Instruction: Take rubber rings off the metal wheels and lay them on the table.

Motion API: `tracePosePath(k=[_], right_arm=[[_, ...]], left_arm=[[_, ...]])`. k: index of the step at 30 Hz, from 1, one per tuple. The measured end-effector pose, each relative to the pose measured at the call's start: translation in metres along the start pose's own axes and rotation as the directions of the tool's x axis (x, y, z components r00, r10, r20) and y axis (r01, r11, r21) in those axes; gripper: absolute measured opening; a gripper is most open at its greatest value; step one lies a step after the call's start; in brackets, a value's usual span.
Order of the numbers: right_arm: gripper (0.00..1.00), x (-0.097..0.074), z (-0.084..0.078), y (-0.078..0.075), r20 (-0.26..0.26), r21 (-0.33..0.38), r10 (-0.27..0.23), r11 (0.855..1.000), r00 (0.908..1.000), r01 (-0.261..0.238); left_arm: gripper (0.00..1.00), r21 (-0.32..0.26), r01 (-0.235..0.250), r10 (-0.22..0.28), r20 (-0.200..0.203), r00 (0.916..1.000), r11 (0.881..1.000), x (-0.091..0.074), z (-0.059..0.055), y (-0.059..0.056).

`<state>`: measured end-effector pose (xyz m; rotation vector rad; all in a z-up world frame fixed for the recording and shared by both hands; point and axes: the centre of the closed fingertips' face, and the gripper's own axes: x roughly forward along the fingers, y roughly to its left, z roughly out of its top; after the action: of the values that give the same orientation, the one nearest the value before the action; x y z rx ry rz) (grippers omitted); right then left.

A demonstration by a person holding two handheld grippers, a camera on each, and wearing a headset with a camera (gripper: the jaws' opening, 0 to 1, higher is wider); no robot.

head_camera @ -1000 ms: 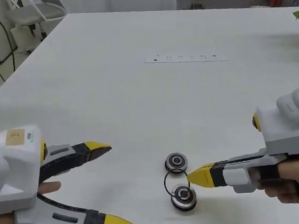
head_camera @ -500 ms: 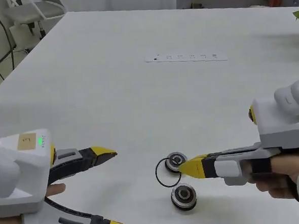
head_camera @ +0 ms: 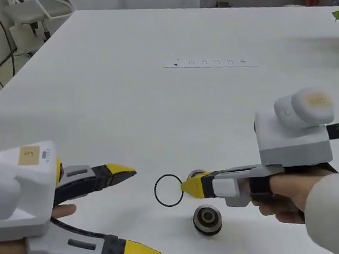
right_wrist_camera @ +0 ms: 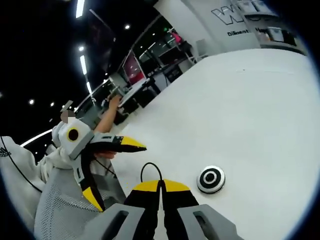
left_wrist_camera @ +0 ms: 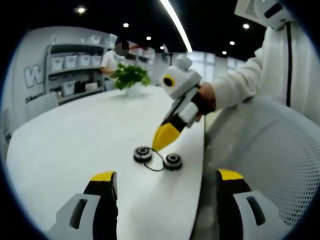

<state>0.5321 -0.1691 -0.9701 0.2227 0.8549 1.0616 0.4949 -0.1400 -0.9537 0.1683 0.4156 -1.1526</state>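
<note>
Rubber ring [head_camera: 155, 191], pinched by right gripper [head_camera: 186, 187]

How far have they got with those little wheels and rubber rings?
One rubber ring is already off, pinched in the shut right gripper beside the metal wheels. It is not yet released onto the table. The left gripper is open, holding nothing. Whether either wheel carries another ring is unclear.
</note>
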Motion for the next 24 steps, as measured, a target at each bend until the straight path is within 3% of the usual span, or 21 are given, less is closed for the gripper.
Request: tracePosePath(k=[5,16,24], right_arm=[[0.00,0.006,-0.002,-0.009,-0.020,-0.001,-0.043,0.999,0.9989,0.043],[0.00,0.023,-0.020,-0.015,-0.110,-0.073,-0.074,0.995,0.9911,0.067],[0.00,0.029,-0.025,-0.020,-0.128,-0.088,-0.091,0.993,0.9876,0.080]], left_arm=[[0.81,0.004,0.008,-0.008,-0.007,0.9999,1.000,0.001,-0.001,-0.001],[0.79,0.009,0.011,-0.011,-0.004,0.9999,1.000,0.001,0.000,-0.002],[0.78,0.008,0.011,-0.011,0.000,0.9999,1.000,0.001,0.000,-0.002]])
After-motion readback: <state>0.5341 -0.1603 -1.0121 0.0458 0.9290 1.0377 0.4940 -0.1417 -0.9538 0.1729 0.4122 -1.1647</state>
